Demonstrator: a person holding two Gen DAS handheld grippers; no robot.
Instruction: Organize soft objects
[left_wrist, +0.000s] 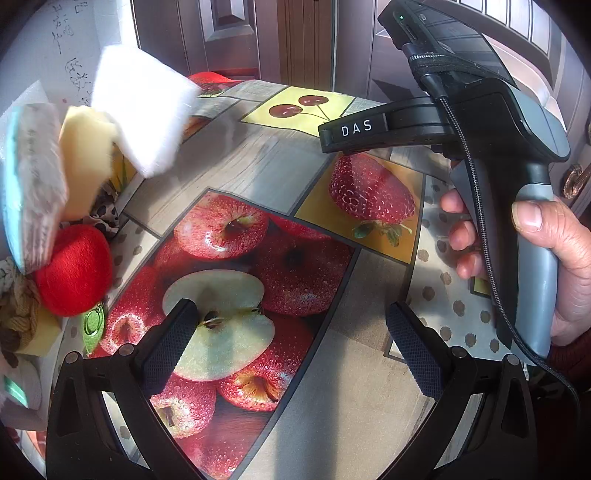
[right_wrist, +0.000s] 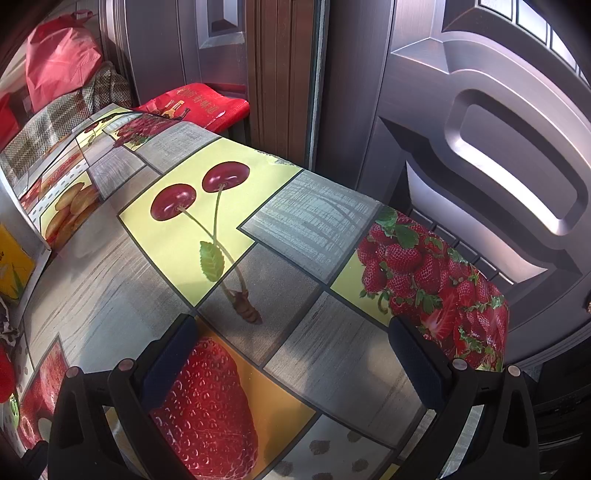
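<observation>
Glossy oilcloth printed with fruit covers the counter (left_wrist: 332, 369): apples, strawberries, cherries on grey wood-grain panels, smooth and slightly reflective.

Soft objects sit in a heap at the counter's left edge, seen only from our left wrist view. We note a white foam block (left_wrist: 144, 107), square-cut and fuzzy at the edges; a pale yellow sponge (left_wrist: 86, 162) beneath it; a grey-faced scrub pad with a teal backing (left_wrist: 33, 192), standing on edge; a red plush ball (left_wrist: 75, 271), round with a brushed nap. A coil of tan rope (left_wrist: 18, 299) lies at the far left, partly cut off. Whether the pieces lean on one another or merely overlap in view, we cannot tell.

Left gripper (left_wrist: 291, 339): fingers spread wide apart, nothing between them, hovering over the printed apples and angled downward. Right gripper (right_wrist: 291, 350): also spread wide and empty, above the printed strawberry, well apart from the heap. In the left view we see our right hand (left_wrist: 554, 254) wrapped round the grey handle of that tool.

Our judgement: the sorting has not started; this is the approach before a first pick. Next move likely calls for swinging the left gripper toward the heap, centring on one piece, probably the red ball or foam block, and closing gently, since all of it should compress and may slip.
</observation>
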